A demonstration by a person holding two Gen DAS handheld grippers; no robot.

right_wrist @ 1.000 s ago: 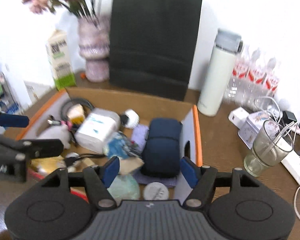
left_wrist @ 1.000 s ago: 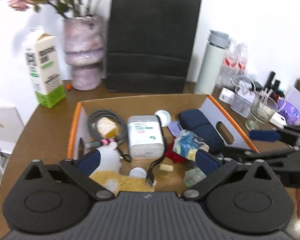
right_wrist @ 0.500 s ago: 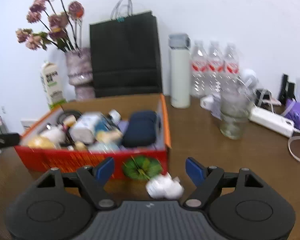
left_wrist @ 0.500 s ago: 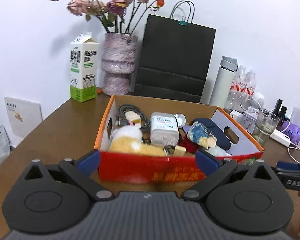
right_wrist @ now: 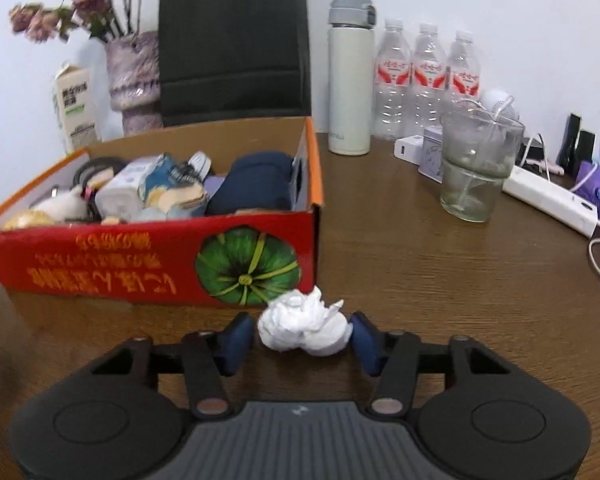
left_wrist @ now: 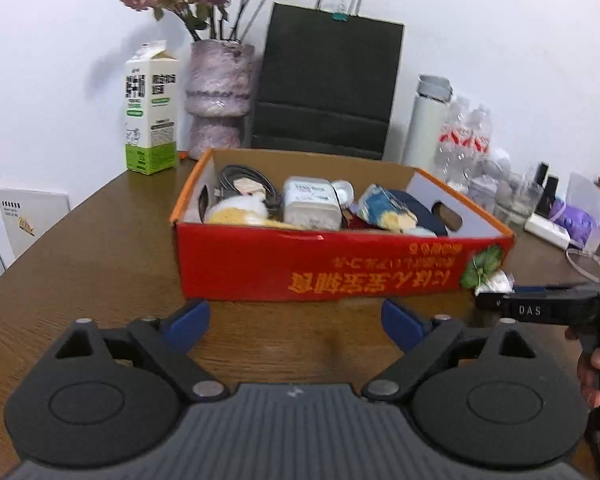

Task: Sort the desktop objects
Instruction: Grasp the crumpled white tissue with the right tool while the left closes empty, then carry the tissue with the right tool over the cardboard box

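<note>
A crumpled white paper ball (right_wrist: 304, 328) lies on the brown table just before the red cardboard box (right_wrist: 100, 264), by its green pumpkin print. My right gripper (right_wrist: 302, 340) straddles the ball low over the table. Its jaws are closing, and the blue pads (right_wrist: 240, 338) meet the ball on both sides. The left wrist view shows the same box (left_wrist: 320, 268), filled with several small items, and the right gripper (left_wrist: 496, 300) at its right corner with the paper ball (left_wrist: 496, 280). My left gripper (left_wrist: 296, 322) hangs before the box, jaws wide but closing, with nothing between them.
Behind the box stand a milk carton (left_wrist: 152, 108), a vase of dried flowers (left_wrist: 220, 92) and a black paper bag (left_wrist: 328, 80). To the right are a white thermos (right_wrist: 350, 76), water bottles (right_wrist: 428, 80), a glass (right_wrist: 476, 168) and a power strip (right_wrist: 548, 196).
Both grippers have drawn back from above the box and sunk to the table in front of it. The right jaws have narrowed around the paper ball. The left jaws have narrowed slightly.
</note>
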